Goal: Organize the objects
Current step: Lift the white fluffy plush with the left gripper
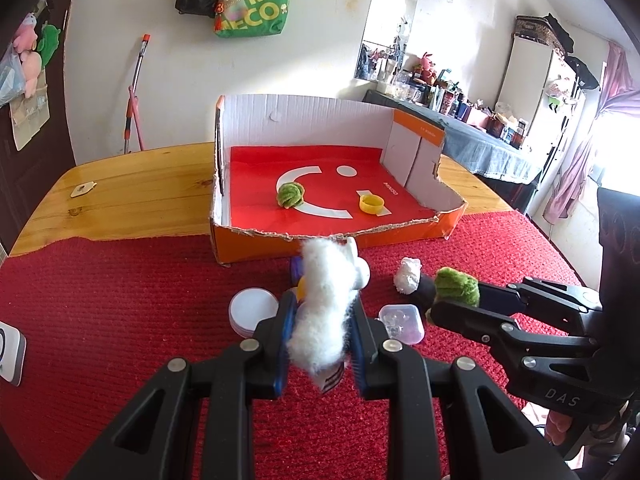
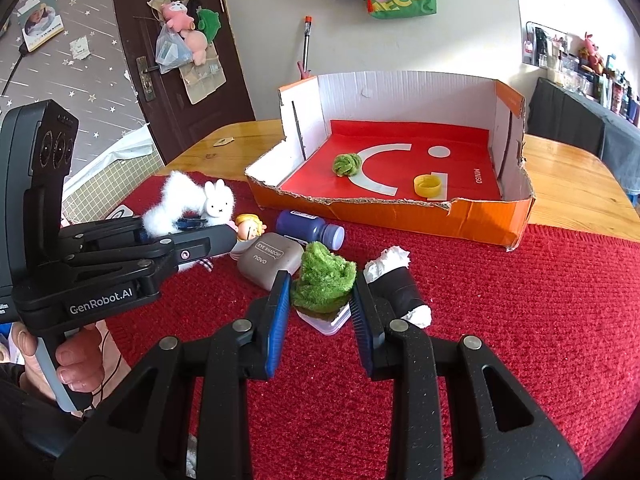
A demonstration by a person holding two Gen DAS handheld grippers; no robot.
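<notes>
Both tools hover short of the cardboard box (image 2: 392, 216), ready to load it: the left gripper (image 1: 320, 320) pinches a fluffy white toy (image 1: 324, 300), the right gripper (image 2: 320, 304) clamps a green tuft (image 2: 324, 276).

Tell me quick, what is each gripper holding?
Left gripper: closed on the fluffy white bunny toy.
Right gripper: closed on the fuzzy green toy.

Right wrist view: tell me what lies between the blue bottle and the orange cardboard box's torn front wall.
Only bare red ribbed cloth lies between the blue bottle and the orange cardboard box; the right wrist view shows it.
</notes>
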